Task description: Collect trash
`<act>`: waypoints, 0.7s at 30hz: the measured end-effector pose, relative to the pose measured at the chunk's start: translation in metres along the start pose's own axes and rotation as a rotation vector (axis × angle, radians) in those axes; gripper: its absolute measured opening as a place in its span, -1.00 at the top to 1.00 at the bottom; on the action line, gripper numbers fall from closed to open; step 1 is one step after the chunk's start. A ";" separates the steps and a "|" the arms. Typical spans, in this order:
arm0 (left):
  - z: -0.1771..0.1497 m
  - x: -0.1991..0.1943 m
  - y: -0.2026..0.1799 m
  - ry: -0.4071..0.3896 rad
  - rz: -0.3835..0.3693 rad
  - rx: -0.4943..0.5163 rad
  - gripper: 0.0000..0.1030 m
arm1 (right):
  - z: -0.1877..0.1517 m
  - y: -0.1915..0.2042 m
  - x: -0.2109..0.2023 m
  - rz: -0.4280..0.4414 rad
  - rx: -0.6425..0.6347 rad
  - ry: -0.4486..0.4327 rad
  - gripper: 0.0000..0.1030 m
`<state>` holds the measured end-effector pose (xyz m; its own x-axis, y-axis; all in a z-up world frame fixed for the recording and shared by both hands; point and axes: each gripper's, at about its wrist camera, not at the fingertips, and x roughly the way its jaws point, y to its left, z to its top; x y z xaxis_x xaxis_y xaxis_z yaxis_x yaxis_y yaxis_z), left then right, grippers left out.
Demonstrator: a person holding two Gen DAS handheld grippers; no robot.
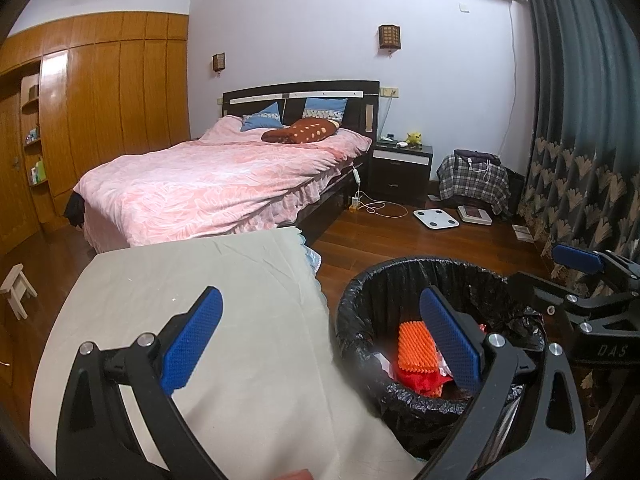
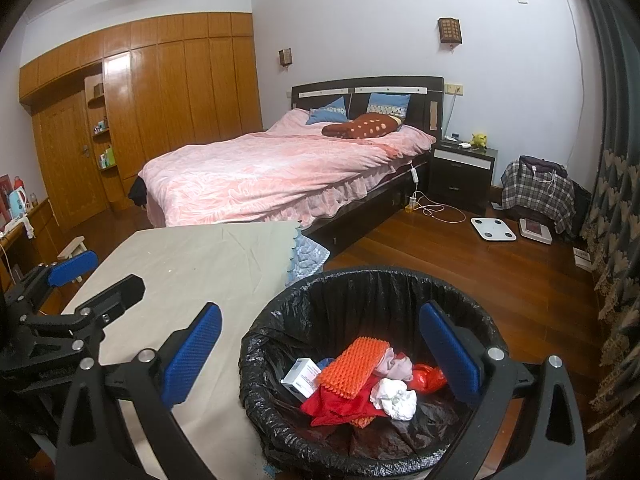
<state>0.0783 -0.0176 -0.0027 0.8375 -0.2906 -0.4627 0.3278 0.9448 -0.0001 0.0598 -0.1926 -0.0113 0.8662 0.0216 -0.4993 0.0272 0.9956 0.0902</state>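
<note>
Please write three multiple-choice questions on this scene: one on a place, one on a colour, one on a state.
1. Where is the orange ridged pad?
A. on the bed
B. in the trash bin
C. on the floor

2. What colour is the bin liner?
A. black
B. white
C. blue

3. How are the right gripper fingers?
A. shut on a tissue
B. shut, empty
C. open, empty

Answers:
1 B, the pad lies among the trash inside the bin.
2 A, glossy black plastic folds over the rim.
3 C, the blue fingers stand wide apart with nothing between them.

left hand-held gripper: black frame | blue ribbed pads | silver screws || right hand-held gripper: same build | white "DAS" lettering on body
</note>
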 end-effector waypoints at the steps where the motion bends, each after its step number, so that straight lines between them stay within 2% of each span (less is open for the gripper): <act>1: 0.001 0.000 0.001 -0.001 0.001 0.000 -0.87 | 0.000 0.000 0.000 0.001 0.000 0.000 -0.89; 21: 0.002 0.001 0.001 -0.007 0.012 -0.002 -0.87 | 0.003 0.002 0.000 0.003 -0.003 0.003 -0.89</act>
<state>0.0799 -0.0173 -0.0012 0.8444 -0.2807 -0.4562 0.3170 0.9484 0.0031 0.0616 -0.1908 -0.0089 0.8649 0.0244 -0.5013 0.0234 0.9958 0.0888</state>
